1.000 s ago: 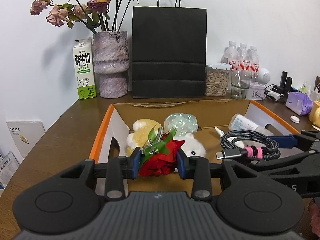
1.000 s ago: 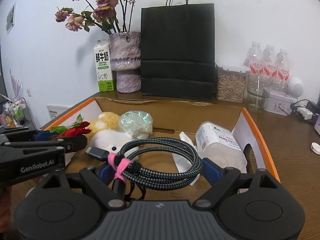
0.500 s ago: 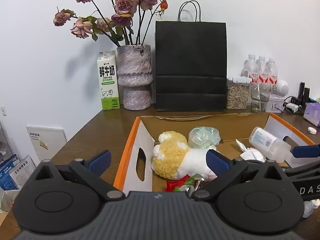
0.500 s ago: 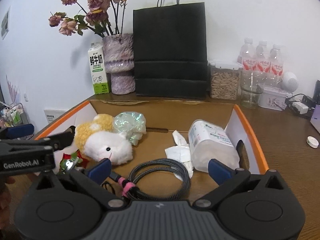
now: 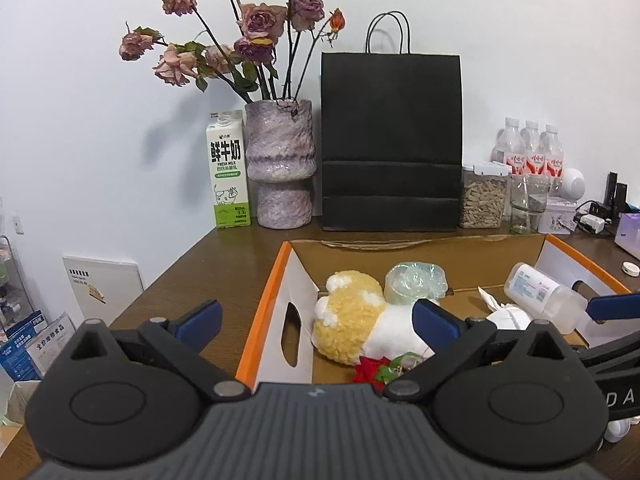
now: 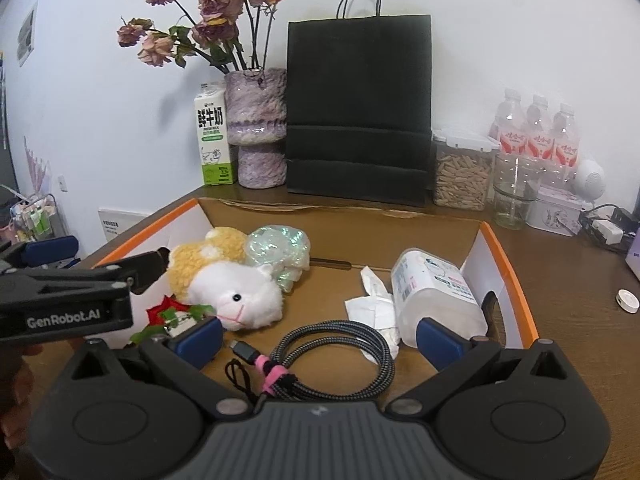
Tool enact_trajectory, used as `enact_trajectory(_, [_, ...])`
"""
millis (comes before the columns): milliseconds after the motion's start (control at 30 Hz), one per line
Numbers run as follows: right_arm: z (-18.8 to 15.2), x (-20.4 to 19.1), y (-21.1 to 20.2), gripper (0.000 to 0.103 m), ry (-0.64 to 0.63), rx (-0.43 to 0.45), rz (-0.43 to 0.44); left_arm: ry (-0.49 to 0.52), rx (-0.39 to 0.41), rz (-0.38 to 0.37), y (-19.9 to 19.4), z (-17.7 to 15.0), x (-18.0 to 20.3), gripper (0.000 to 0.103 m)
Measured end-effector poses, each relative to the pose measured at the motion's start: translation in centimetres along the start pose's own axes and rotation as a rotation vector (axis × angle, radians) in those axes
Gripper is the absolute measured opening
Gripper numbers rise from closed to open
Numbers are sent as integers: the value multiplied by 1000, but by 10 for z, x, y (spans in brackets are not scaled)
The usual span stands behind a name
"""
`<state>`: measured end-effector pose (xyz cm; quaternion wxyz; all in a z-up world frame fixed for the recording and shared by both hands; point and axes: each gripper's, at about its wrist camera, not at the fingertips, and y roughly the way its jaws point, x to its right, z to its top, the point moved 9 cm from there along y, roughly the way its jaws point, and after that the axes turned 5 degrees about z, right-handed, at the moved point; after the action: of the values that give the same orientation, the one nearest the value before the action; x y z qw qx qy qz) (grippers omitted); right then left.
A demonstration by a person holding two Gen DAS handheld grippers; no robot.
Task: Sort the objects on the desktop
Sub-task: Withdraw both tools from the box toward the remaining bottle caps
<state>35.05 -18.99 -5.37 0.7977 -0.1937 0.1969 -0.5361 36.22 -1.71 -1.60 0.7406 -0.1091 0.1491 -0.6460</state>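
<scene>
An open cardboard box with an orange rim (image 5: pixel 256 316) (image 6: pixel 516 280) sits on the wooden desk. In it lie a yellow and white plush toy (image 5: pixel 352 328) (image 6: pixel 236 288), a red artificial rose (image 5: pixel 370 372) (image 6: pixel 166 312), a coiled braided cable with a pink tie (image 6: pixel 332 356), a clear plastic bottle (image 5: pixel 540 292) (image 6: pixel 436 288), crumpled tissue (image 6: pixel 376 308) and an iridescent wrapped bundle (image 5: pixel 414 282) (image 6: pixel 280 248). My left gripper (image 5: pixel 316 320) is open and empty above the box's left wall. My right gripper (image 6: pixel 320 334) is open and empty just above the cable.
Along the back wall stand a milk carton (image 5: pixel 228 168), a purple vase with dried roses (image 5: pixel 282 160), a black paper bag (image 5: pixel 390 140), a jar of seeds (image 5: pixel 482 196), a glass (image 5: pixel 526 204) and water bottles (image 5: pixel 530 152). A small white cap (image 6: pixel 627 301) lies right of the box.
Both grippers opened. The left let the red rose drop into the box; the right let the cable drop. Both then pulled back and up, the left shifting leftward.
</scene>
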Motion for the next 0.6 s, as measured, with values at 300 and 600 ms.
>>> enact_trajectory(300, [2,-2,-2,103,13,-17,12,-30,19,9,-2,2,-5,103])
enact_trajectory(600, [3,-3,-8,103,25,-27,39,-38,29,6,-5,5,-8,103])
